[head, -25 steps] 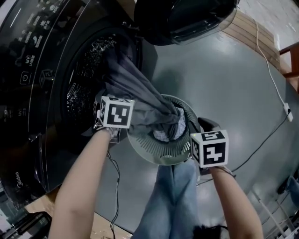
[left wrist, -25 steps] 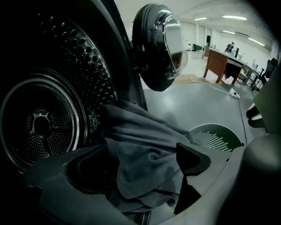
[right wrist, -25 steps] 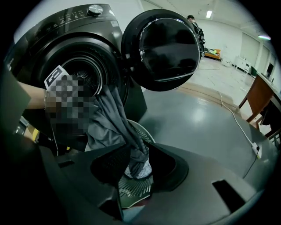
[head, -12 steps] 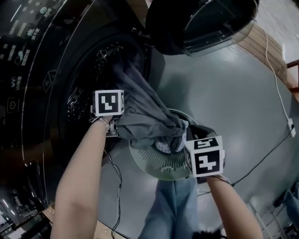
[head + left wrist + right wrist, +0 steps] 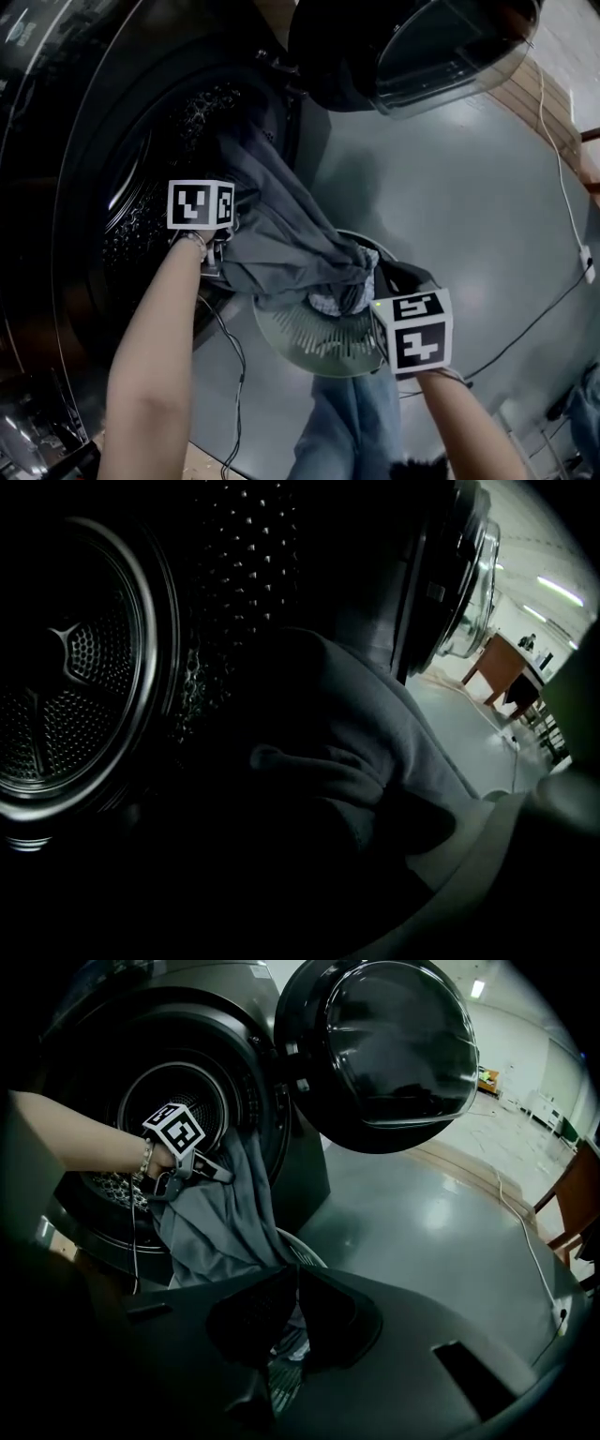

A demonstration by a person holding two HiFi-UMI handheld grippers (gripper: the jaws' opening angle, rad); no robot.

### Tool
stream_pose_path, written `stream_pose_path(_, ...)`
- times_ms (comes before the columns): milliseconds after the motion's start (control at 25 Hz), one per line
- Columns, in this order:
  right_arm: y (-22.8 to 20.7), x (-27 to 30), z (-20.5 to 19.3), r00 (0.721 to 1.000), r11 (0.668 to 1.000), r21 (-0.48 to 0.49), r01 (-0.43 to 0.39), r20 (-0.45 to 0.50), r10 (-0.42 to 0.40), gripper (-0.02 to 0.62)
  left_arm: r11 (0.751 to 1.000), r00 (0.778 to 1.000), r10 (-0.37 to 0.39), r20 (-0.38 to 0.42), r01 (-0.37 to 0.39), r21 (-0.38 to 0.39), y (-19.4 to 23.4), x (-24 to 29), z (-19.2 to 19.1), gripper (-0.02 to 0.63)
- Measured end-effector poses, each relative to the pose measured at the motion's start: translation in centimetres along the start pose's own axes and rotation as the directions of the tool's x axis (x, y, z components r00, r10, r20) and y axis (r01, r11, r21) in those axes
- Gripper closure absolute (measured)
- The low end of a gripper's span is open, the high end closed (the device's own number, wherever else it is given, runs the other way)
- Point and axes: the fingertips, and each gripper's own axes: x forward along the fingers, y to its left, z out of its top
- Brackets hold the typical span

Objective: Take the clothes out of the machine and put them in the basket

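Observation:
A grey garment (image 5: 281,234) stretches from the washing machine's drum (image 5: 159,187) down into the pale round basket (image 5: 309,342). Its folds gather to a point at my right gripper (image 5: 380,286), which is shut on the garment above the basket. In the right gripper view those jaws (image 5: 291,1274) meet at the garment's (image 5: 211,1218) lower edge. My left gripper (image 5: 214,261) is at the drum's mouth beside the garment's upper left part. Its jaws have just been opening, and the right gripper view shows that gripper (image 5: 187,1177) spread and pressing on nothing. The left gripper view is dark, with the garment (image 5: 375,724) in front.
The machine's round door (image 5: 412,37) stands open above the basket. A patterned cloth (image 5: 326,302) lies in the basket. The person's legs in jeans (image 5: 352,422) are just behind the basket. A white cable (image 5: 562,187) runs over the grey floor at the right.
My left gripper has moved left and down toward the drum's mouth. My right gripper has sunk slightly over the basket, and the garment's gathered end has come lower with it.

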Motion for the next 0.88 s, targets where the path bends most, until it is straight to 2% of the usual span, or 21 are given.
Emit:
stream_pose_path(160, -0.7, 0.6, 0.1, 1.0, 0.999, 0.044, 0.009, 0.011, -0.01, 0.583, 0.991, 0.993, -0.12, -0.018, 0.118, -0.065, -0.6, 0.7, -0.2, 0.088)
stream_pose_path(240, -0.8, 0.7, 0.1, 1.0, 0.999, 0.051, 0.01, 0.017, -0.011, 0.583, 0.984, 0.986, -0.165, -0.026, 0.163, -0.068, -1.2, 0.7, -0.2, 0.151)
stream_pose_path(360, -0.9, 0.6, 0.4, 1.0, 0.999, 0.054, 0.009, 0.025, -0.01, 0.583, 0.984, 0.983, -0.178, -0.043, 0.177, -0.03, -2.0, 0.7, 0.0, 0.214)
stream_pose_path(520, -1.4, 0.4, 0.4, 0.999, 0.998, 0.053, 0.016, 0.028, -0.017, 0.583, 0.99, 0.988, -0.142, -0.068, 0.143, 0.018, -2.5, 0.6, 0.2, 0.266)
stream_pose_path(800, -1.3, -1.5, 0.4, 1.0, 0.999, 0.03, 0.017, 0.024, -0.018, 0.584, 0.993, 1.0, 0.014, -0.026, -0.011, 0.121, -2.8, -1.1, 0.1, 0.329)
stream_pose_path(880, -1.2, -2.1, 0.3, 1.0, 0.999, 0.027, 0.017, 0.026, -0.018, 0.583, 0.989, 0.998, 0.067, -0.016, -0.064, 0.136, -2.6, -2.2, 0.0, 0.374)
